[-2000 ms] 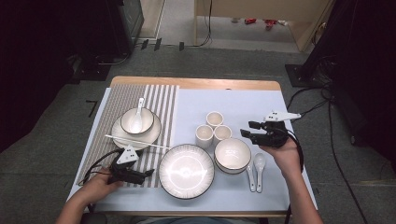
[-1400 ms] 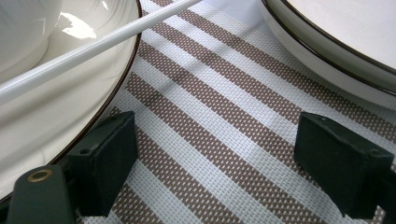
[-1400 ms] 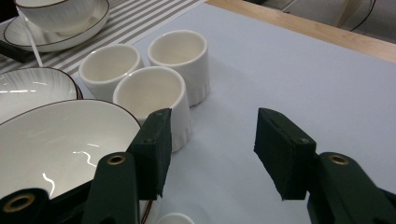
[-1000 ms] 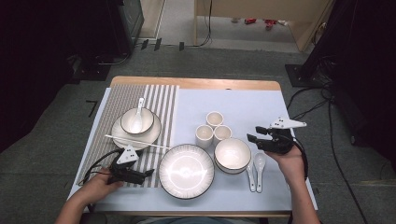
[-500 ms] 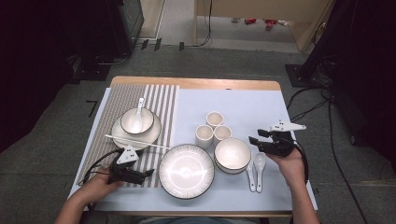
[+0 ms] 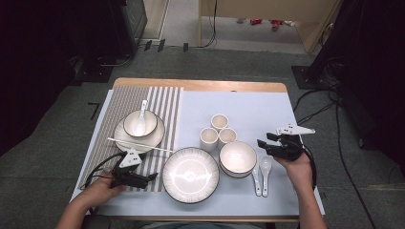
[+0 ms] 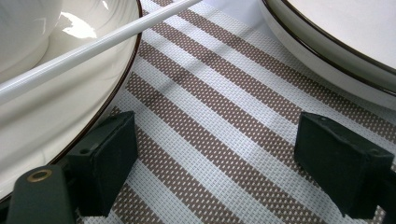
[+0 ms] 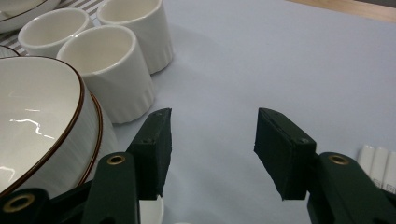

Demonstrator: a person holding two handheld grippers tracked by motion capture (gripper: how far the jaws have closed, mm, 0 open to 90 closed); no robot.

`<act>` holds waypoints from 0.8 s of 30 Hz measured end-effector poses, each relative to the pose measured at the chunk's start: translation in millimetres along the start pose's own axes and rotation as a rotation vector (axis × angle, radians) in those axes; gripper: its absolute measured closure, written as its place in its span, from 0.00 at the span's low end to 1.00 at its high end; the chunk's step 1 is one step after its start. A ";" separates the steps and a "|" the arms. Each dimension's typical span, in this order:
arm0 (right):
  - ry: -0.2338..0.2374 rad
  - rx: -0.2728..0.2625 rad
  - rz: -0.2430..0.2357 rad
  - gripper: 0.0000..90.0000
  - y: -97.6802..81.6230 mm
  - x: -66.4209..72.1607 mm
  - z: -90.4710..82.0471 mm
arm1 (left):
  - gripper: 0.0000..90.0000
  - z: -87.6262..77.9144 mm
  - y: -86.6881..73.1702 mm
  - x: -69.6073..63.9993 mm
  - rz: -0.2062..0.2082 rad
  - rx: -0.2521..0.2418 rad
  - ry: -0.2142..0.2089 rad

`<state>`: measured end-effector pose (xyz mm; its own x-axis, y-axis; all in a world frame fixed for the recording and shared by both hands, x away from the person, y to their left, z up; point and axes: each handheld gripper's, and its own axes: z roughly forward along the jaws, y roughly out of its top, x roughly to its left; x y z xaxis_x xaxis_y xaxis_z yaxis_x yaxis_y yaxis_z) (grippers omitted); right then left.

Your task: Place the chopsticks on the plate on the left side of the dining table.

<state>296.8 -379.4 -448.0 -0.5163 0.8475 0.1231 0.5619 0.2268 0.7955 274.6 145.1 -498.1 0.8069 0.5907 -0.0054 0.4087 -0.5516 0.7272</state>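
The work in hand looks like table setting, and by my reading it is only partly done. At ten o'clock on the counter [image 6: 248,102], one place is already laid on the striped mat [image 6: 162,102]: a small bowl [image 6: 140,123] with a spoon in it sits on a plate [image 6: 157,136], with a white chopstick [image 6: 138,144] lying across the plate's near rim. The rest seems unsorted: a large plate [image 6: 190,174] at six o'clock, a stack of bowls [image 6: 238,159] just right of it, three cups [image 6: 218,130] bunched near the centre, and two white spoons [image 6: 261,174] side by side at five o'clock.

The right tongs [image 6: 264,144] hover just above the spoon bowls, at four o'clock, beside the stacked bowls. Their jaws stand apart with nothing between them; the right gripper view shows bare counter in the gap. I judge the spoons are the next pick, not yet touched.

Both spoons lie with their long axis running from twelve to six o'clock, bowls toward twelve, handles toward the person.

The left tongs [image 6: 154,176] rest low on the mat at seven o'clock, jaws wide apart and empty, between the laid plate and the large plate.
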 end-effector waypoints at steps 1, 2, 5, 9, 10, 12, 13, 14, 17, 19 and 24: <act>-0.003 -0.001 0.004 0.51 -0.4 -0.3 -0.5 | 0.15 0.0 0.0 0.0 0.000 0.000 0.000; -0.003 -0.001 0.004 0.51 -0.4 -0.3 -0.5 | 0.15 0.0 0.0 0.0 0.000 0.000 0.000; -0.013 0.000 0.013 0.51 -2.8 -2.4 -0.3 | 0.15 0.0 0.0 -0.1 0.000 0.000 0.000; -0.016 0.004 0.028 0.51 -3.6 -3.4 0.2 | 0.15 0.0 0.0 0.0 0.000 0.000 0.000; -0.018 -0.008 0.032 0.52 -4.2 -4.1 -1.0 | 0.15 0.0 0.0 -0.1 0.000 0.000 0.000; -0.024 -0.009 0.036 0.52 -5.2 -5.4 -1.6 | 0.15 0.0 0.0 -0.1 -0.001 0.000 -0.001; -0.027 -0.007 0.041 0.52 -6.1 -6.5 -1.9 | 0.15 0.0 0.0 -0.1 0.000 0.000 -0.001; -0.031 -0.008 0.042 0.52 -6.7 -7.5 -2.1 | 0.15 0.0 0.0 -0.1 -0.001 0.000 -0.001; -0.039 -0.008 0.053 0.52 -8.9 -10.5 -3.6 | 0.15 0.0 0.0 -0.1 -0.001 0.000 0.000; -0.044 -0.008 0.055 0.52 -10.1 -11.2 -4.2 | 0.15 0.1 0.0 -0.1 -0.001 0.000 0.000; -0.061 0.002 0.063 0.52 -13.7 -15.3 -4.1 | 0.15 0.0 0.0 0.0 0.000 0.001 -0.001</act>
<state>294.4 -397.4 -458.3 -0.4396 0.8877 0.1370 0.5938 0.1728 0.7859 274.6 145.1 -498.0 0.8070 0.5906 -0.0061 0.4094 -0.5519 0.7265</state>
